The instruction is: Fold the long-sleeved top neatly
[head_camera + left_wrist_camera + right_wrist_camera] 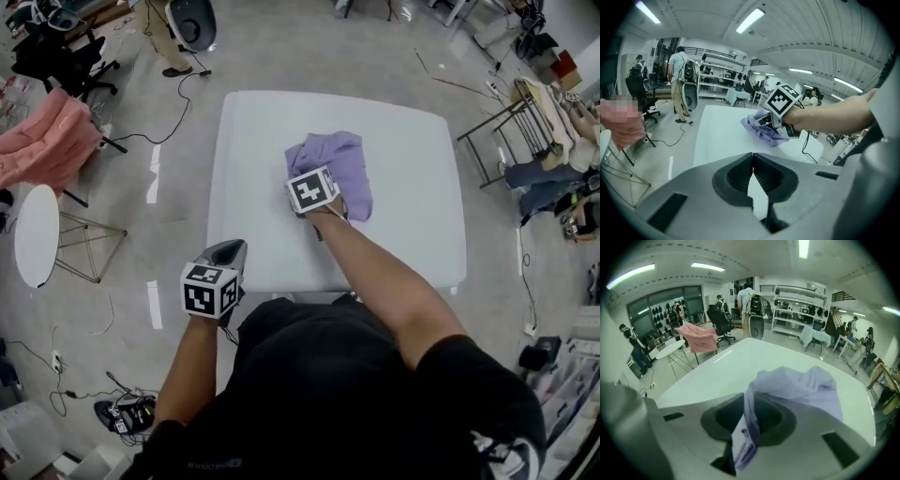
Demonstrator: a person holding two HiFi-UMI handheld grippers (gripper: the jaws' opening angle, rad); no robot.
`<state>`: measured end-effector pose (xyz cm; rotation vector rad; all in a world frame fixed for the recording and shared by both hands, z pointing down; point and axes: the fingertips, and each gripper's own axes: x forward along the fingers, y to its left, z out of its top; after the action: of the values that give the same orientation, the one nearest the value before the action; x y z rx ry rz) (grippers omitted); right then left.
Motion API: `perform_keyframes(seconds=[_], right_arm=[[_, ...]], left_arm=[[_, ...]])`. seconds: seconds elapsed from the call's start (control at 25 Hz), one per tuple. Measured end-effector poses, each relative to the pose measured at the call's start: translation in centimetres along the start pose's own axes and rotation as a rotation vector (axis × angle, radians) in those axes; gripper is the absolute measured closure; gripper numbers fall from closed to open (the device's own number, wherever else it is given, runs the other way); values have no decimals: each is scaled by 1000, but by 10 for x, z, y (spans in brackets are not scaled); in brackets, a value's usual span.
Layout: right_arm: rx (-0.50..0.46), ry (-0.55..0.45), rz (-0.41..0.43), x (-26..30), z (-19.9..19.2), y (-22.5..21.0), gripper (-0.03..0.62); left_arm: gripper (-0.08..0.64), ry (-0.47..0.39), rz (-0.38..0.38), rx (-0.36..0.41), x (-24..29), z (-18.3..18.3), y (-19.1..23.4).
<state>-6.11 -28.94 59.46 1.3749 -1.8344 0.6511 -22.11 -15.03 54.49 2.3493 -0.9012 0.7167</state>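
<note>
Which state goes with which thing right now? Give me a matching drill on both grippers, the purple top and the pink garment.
Things:
1. left gripper
2. right gripper
3. purple top
4. pink garment

States:
A. bunched up on the white table
B. jaws together, nothing between them
C. off the table, at the head view's left edge
D. purple cloth between its jaws

Pairs: 1-B, 2-D, 3-A, 4-C.
</note>
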Motion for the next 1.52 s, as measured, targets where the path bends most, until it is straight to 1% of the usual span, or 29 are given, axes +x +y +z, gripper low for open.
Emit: perform_keyframes(seconds=[0.04, 0.08, 0.12, 0.2, 0.24, 0.32, 0.44, 0.52, 0.56, 0.64, 0.68, 0.8, 0.92, 1.0, 1.08, 1.12, 1.2, 1.28, 1.32, 1.36, 1.4, 1.52], right_arm=[[-18, 11, 24, 5, -2, 8, 494], [-51, 18, 53, 8, -3, 15, 434], [-92, 19, 75, 9, -3, 22, 394], [-152, -1, 96, 1, 0, 27, 393], [-160, -21, 101, -5, 2, 27, 394], [-147, -85, 124, -20, 12, 27, 405], [-107, -212, 156, -51, 26, 17, 419], [-77, -259, 156, -74, 21, 1, 430], [-65, -265, 153, -83, 15, -9, 440], [-64, -241, 146, -95, -7, -23, 451], [-81, -217, 143, -97, -21, -27, 451], [-183, -142, 131, -96, -59, -27, 440], [-292, -108, 78, -92, -78, -23, 433], [-308, -129, 42, -93, -74, -22, 439], [-289, -151, 12, -93, -66, -25, 437], [-277, -148, -8, -92, -64, -29, 437], [-259, -108, -35, -83, -64, -37, 434], [-271, -63, -18, -72, -67, -36, 444], [-294, -58, -2, -70, -66, -31, 479], [-326, -64, 12, -72, -62, -24, 530], [-362, -76, 26, -76, -57, -15, 549], [-454, -97, 86, -86, -48, 24, 561]], left_arm=[[554, 7, 5, -9, -2, -4, 3], [554, 13, 9, -16, -3, -7, 5], [554, 17, 11, -20, -4, -10, 6], [554, 21, 13, -19, -5, -11, 9], [554, 21, 13, -16, -5, -10, 11], [554, 19, 9, -7, -2, -6, 16], [554, 5, 0, 9, 6, 8, 18], [554, -17, -13, 16, 12, 22, 14], [554, -26, -21, 18, 16, 29, 12], [554, -32, -38, 23, 25, 39, 7], [554, -30, -45, 27, 29, 41, 4], [554, -8, -62, 45, 40, 41, -6], [554, 18, -74, 62, 46, 35, -16], [554, 30, -76, 64, 47, 31, -21], [554, 36, -75, 60, 48, 30, -24], [554, 36, -74, 60, 48, 30, -25], [554, 33, -73, 63, 48, 30, -27], [554, 31, -72, 65, 48, 29, -28], [554, 31, -70, 64, 47, 29, -29], [554, 30, -69, 64, 47, 28, -30], [554, 28, -69, 63, 46, 29, -31], [554, 19, -73, 54, 45, 29, -31]])
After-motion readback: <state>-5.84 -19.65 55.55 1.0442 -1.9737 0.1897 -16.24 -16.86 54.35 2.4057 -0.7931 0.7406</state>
